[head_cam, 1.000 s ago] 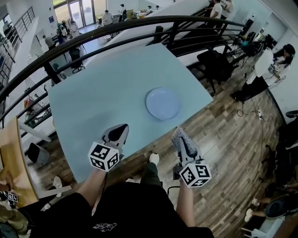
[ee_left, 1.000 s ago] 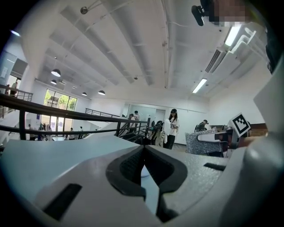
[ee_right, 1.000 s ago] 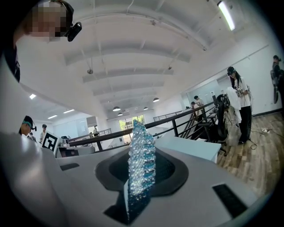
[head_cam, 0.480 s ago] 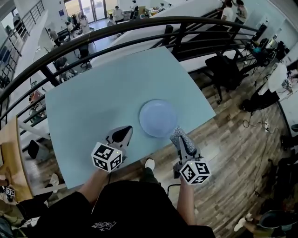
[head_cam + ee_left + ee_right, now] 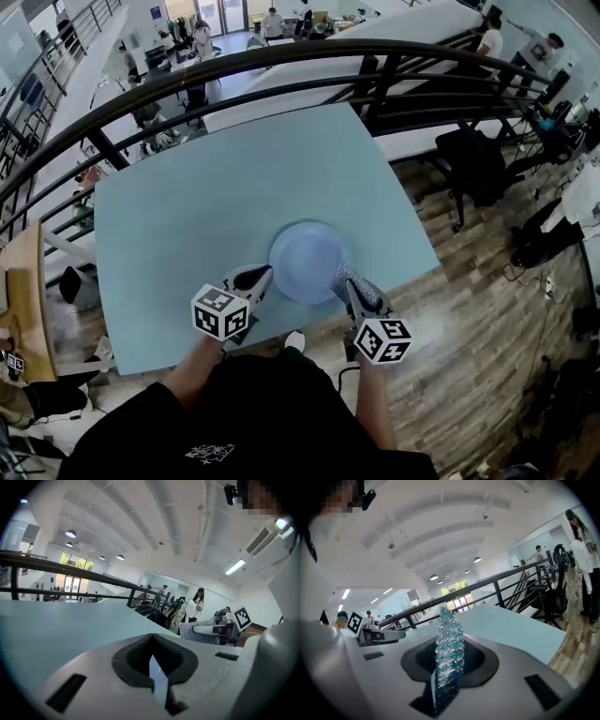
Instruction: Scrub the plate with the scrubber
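Note:
A round pale-blue plate lies flat on the light-blue table, near its front edge. My left gripper is shut with nothing in it, its tip at the plate's near-left rim. In the left gripper view the left gripper shows only a thin slit between its jaws. My right gripper is shut on a glittery blue-silver scrubber, which sticks out beyond the jaws. Its tip sits at the plate's near-right rim. Whether either gripper touches the plate I cannot tell.
A black curved railing runs behind the table. Wood floor lies to the right, with a black chair near the table's far right corner. A wooden tabletop stands at the left. Several people stand far off.
Both grippers have moved forward from the table's front edge to the plate's near rim, one on each side. The scrubber stays held in the right gripper.

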